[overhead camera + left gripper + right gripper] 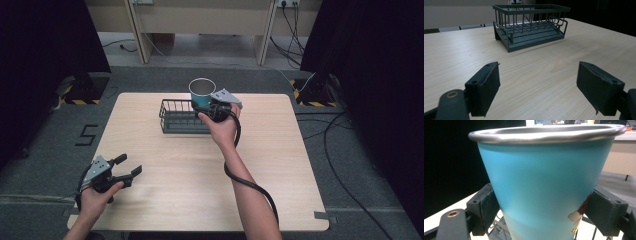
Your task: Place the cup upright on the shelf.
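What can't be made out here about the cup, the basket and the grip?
- Cup base: cut off by the bottom edge in the right gripper view, hidden by the right gripper and hand in the high view; its height above the basket can't be told.
- Torn sticker on the cup: too damaged to read.
- Cup's inside: too small in the high view.

The bench [200,190] lies bare across its whole near half and along both side edges, so a hand could sweep there freely; between the left hand-held gripper [125,167] and the wire basket [531,25] nothing stands on the wood. The basket sits toward the far middle of the bench, its wire walls the one fixed obstacle. Above its right end the right hand-held gripper [212,106] grips a blue cup [546,187], and that forearm slants across the middle-right of the bench, blocking a straight pass there.
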The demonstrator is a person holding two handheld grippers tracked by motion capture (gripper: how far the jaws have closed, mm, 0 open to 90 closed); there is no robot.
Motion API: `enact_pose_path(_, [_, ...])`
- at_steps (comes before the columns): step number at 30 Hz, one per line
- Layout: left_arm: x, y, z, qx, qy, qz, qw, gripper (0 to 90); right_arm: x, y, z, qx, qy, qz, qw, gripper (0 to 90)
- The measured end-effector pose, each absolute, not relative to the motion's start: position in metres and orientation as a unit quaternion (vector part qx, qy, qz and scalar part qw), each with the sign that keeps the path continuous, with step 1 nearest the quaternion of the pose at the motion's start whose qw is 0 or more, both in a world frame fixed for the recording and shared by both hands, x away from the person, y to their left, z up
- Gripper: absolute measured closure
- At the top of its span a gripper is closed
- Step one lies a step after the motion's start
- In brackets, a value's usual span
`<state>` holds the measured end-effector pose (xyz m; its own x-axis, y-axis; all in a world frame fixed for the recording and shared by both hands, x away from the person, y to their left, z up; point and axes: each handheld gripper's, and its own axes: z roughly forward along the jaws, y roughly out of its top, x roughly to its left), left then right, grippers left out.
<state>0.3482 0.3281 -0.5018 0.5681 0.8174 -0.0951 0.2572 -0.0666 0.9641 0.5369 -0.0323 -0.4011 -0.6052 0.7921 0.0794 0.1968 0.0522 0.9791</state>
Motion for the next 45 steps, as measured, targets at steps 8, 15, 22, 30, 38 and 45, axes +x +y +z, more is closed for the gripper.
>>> enact_pose_path(8, [0.348,0.328,-0.502,0.686,0.392,0.249,0.560,18.2,0.551,-0.027,-0.398,0.376,0.678,0.579,0.253,19.1])
enact_pose_path(15, [0.348,0.328,-0.502,0.686,0.390,0.249,0.561,18.2,0.563,-0.023,-0.398,0.385,0.679,0.573,0.251,19.1])
enact_pose_path(22, [0.348,0.327,-0.501,0.686,0.389,0.249,0.562,18.2,0.571,-0.020,-0.398,0.394,0.678,0.568,0.248,19.1])
enact_pose_path(30, [0.348,0.327,-0.501,0.686,0.389,0.249,0.562,18.2,0.578,-0.014,-0.402,0.400,0.682,0.563,0.243,19.1])
enact_pose_path(38, [0.348,0.328,-0.501,0.687,0.388,0.249,0.562,18.2,0.582,-0.003,-0.411,0.399,0.692,0.555,0.234,19.1])
enact_pose_path(45, [0.349,0.328,-0.501,0.687,0.388,0.248,0.563,18.2,0.585,0.002,-0.417,0.404,0.696,0.549,0.225,19.0])
